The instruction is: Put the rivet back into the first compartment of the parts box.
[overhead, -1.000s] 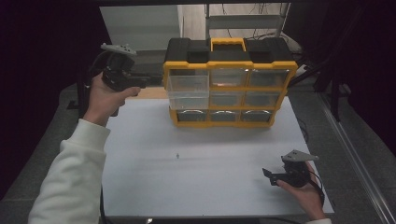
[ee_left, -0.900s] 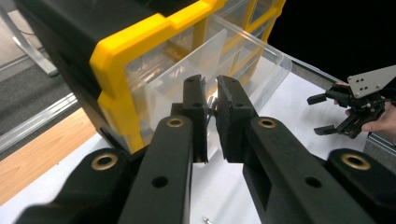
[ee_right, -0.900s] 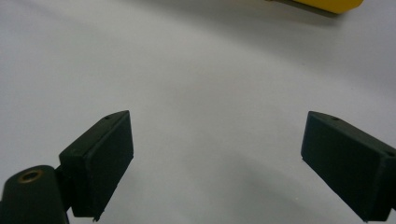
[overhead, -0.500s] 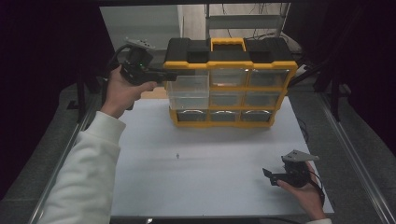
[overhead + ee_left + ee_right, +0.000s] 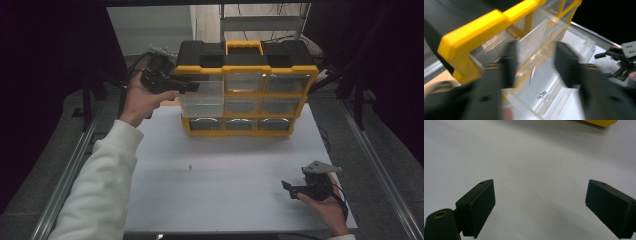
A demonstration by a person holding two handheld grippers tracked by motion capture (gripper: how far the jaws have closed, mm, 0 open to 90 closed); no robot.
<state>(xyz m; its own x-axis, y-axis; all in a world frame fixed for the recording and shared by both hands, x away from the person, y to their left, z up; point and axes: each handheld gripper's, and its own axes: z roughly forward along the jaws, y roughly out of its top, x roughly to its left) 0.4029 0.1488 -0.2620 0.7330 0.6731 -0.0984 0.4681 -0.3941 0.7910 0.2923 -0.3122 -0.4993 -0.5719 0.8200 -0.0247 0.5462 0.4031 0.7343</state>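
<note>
Two hand-held grippers: the left hand-held gripper, jaws just opening and empty, faces the pulled-out clear drawer at upper left; the right hand-held gripper rests wide open, far off.

Right gripper hovers with its two black jaws spread wide and nothing between them, looking across the bare white table, with a sliver of the yellow case just peeking in at the top edge.
</note>
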